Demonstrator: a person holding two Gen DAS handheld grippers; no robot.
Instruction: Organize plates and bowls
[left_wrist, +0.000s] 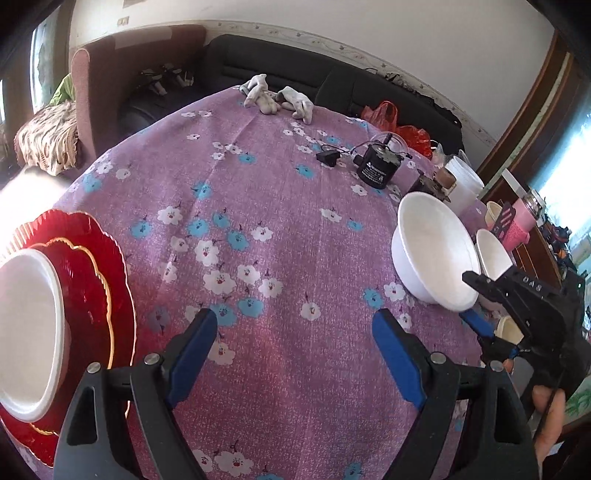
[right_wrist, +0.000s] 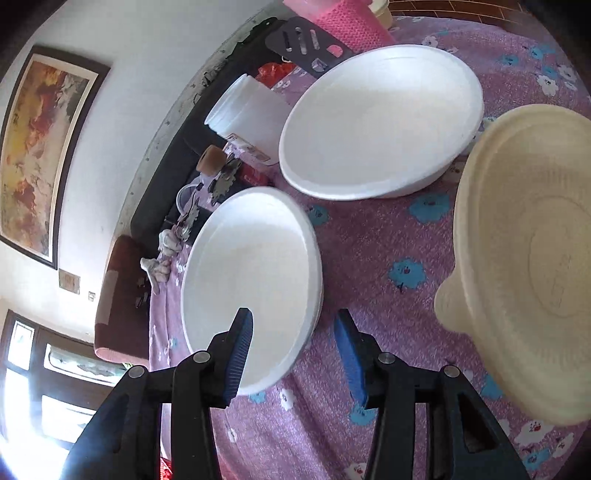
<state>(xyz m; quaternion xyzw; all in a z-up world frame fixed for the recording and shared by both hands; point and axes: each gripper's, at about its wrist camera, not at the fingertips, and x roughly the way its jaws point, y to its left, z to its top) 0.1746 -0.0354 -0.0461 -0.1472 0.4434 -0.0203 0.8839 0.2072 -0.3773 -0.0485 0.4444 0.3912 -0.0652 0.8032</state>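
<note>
Presently, on a worktop under a purple floral cloth (left_wrist: 258, 192):

1. Left tongs (left_wrist: 293, 356), lower centre of the left wrist view: blue-padded fingers spread apart over bare cloth, holding nothing.
2. Right tongs (right_wrist: 293, 356), lower centre of the right wrist view: fingers apart, straddling the near rim of a white foam bowl (right_wrist: 251, 284); whether the pads touch it cannot be told.
3. Second white foam bowl (right_wrist: 380, 118), upper centre of that view, just beyond the first and tilted.
4. Cream ribbed plastic bowl (right_wrist: 528, 258), right edge, apart from both white bowls.
5. Stacked red scalloped glass plates (left_wrist: 99, 266), left edge of the left view, carrying a white foam plate (left_wrist: 29, 332).
6. White plastic jar (right_wrist: 243, 110), upper centre-left, just beside the second bowl.
</note>
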